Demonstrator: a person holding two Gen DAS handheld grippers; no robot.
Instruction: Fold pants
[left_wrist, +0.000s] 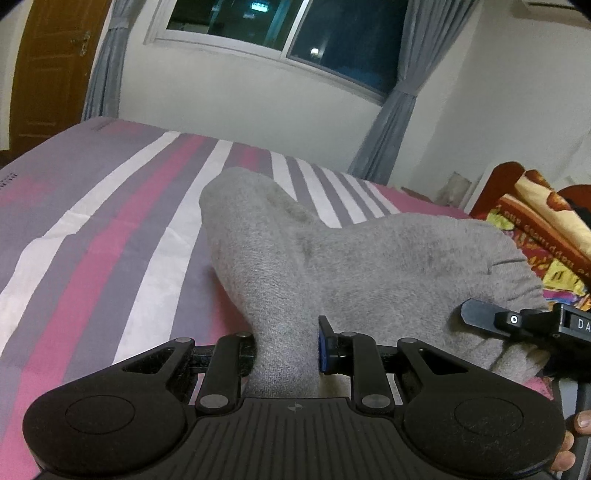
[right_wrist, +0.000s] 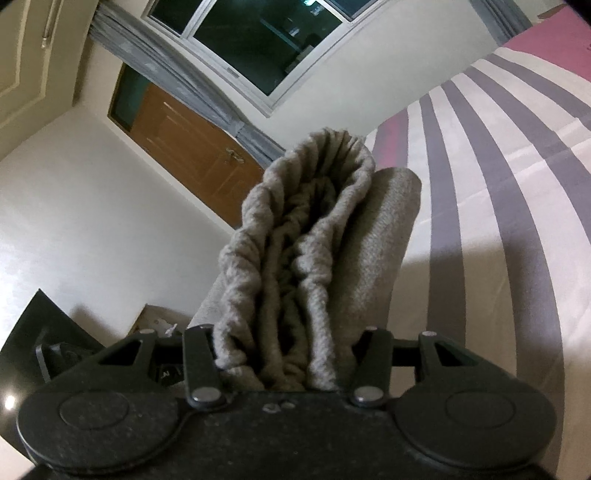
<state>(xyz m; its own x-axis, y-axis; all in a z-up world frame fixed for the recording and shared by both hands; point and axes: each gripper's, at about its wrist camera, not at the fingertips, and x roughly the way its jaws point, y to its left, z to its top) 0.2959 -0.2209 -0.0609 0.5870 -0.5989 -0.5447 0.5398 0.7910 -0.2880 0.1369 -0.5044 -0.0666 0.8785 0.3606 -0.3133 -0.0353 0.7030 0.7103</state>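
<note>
Both tongs, left and right, clamp the grey knit pants above the striped bed; thick bunched cloth could slip free.

Ahead of me lies a bed sheet striped in pink, grey and white; behind it a white wall carries a wide window, dark outside; grey-blue curtains hang at both its sides; a brown wooden door stands at the far left; to my right lies a red and yellow patterned cloth; low at my right view's left edge sits a black object I cannot identify.
</note>
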